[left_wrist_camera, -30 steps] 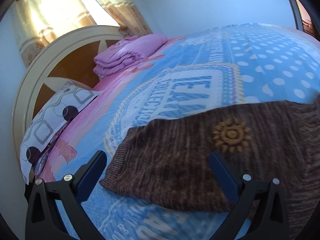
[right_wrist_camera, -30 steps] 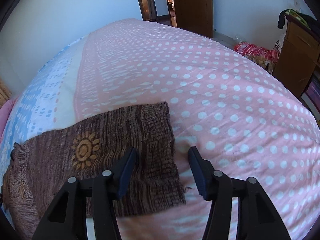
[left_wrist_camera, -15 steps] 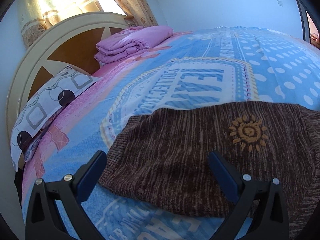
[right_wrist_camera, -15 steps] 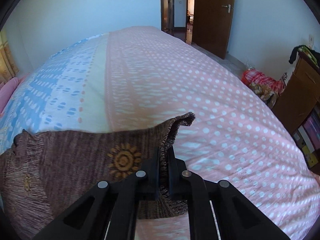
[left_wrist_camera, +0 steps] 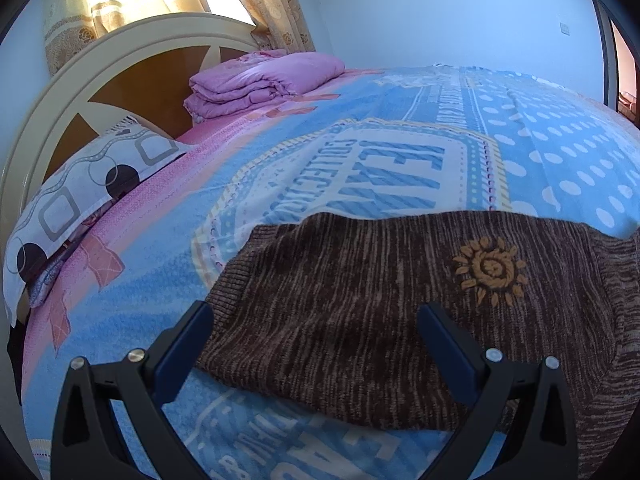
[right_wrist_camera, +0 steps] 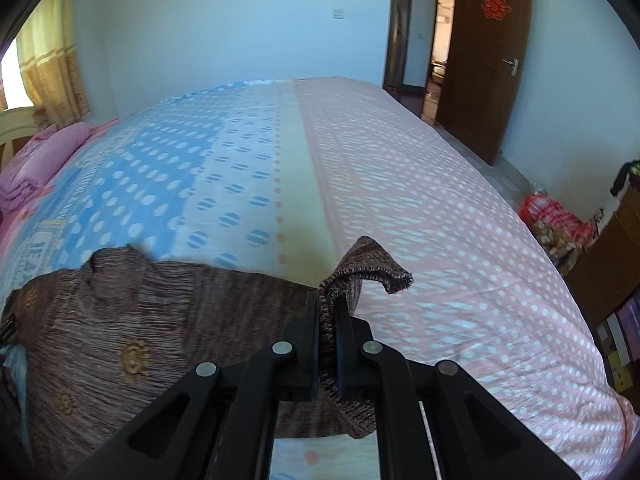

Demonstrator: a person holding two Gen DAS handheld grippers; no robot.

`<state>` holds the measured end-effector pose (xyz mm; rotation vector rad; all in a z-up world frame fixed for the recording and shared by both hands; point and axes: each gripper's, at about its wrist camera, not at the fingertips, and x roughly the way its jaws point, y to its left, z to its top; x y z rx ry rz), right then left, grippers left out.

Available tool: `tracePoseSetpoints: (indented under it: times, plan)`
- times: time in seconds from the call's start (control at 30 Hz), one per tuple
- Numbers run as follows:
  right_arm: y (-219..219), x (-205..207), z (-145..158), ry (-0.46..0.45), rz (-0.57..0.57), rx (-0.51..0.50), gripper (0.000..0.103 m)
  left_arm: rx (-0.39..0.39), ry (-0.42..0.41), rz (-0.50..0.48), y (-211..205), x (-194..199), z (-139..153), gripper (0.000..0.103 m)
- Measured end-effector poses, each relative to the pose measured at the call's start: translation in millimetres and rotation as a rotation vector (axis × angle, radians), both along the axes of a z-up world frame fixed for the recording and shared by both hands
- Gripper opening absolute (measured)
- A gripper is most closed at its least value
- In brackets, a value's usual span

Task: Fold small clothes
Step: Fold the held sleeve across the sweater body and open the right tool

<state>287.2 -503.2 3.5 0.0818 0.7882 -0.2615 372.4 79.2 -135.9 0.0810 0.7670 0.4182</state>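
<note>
Nearest in the right wrist view, our right claw [right_wrist_camera: 328, 312] is clamped on a corner of the brown knit garment [right_wrist_camera: 168, 320], the pinched hem raised off the bed [right_wrist_camera: 440, 220] and drooping past the fingertips. In the left wrist view, our left claw [left_wrist_camera: 316, 320] hangs with its jaws wide apart over the garment's near edge; whether the fingers touch the cloth, we cannot tell. The garment [left_wrist_camera: 380, 300] lies spread flat on the blue part of the bedcover, a sun motif [left_wrist_camera: 490, 270] facing up. Beyond it lie a patterned pillow [left_wrist_camera: 80, 200] and a folded pink quilt [left_wrist_camera: 260, 80] by the headboard [left_wrist_camera: 100, 80]. Farthest right, a brown door [right_wrist_camera: 488, 60] stands open.
</note>
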Motion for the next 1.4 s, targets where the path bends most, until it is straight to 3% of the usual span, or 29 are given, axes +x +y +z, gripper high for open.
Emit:
tracePoseSetpoints:
  times: [0.37,0.63,1.03,1.23,1.3,1.37,1.4]
  plan:
    - [65.8,6.4,17.1,-0.001,0.124,-0.005,0.005,-0.039,-0.019,0.000,4.4,-3.6,0.3,0.103]
    - [104.3,14.7,13.7,-0.004,0.180,0.026,0.005,-0.018,-0.024,-0.011,-0.2,-4.6,0.2,0.103]
    - [174.3,42.6,-40.7,0.023,0.245,0.115,0.005,-0.030,-0.025,-0.006,3.6,-5.4,-0.3,0.103]
    - [213.4,53.6,-82.1,0.070,0.325,0.158,0.006,-0.024,-0.015,-0.006,2.0,-4.3,-2.1,0.103]
    - [221.9,57.4,-98.6,0.129,0.362,0.177,0.012,-0.019,-0.010,-0.006,1.4,-3.7,-2.8,0.103]
    - [226.2,51.8,-107.9,0.179,0.392,0.193,0.055,-0.015,-0.004,-0.014,0.0,-2.6,-3.4,0.103]
    - [225.0,43.6,-107.1,0.169,0.413,0.210,0.058,-0.015,0.002,-0.021,-0.5,-2.0,-3.9,0.103]
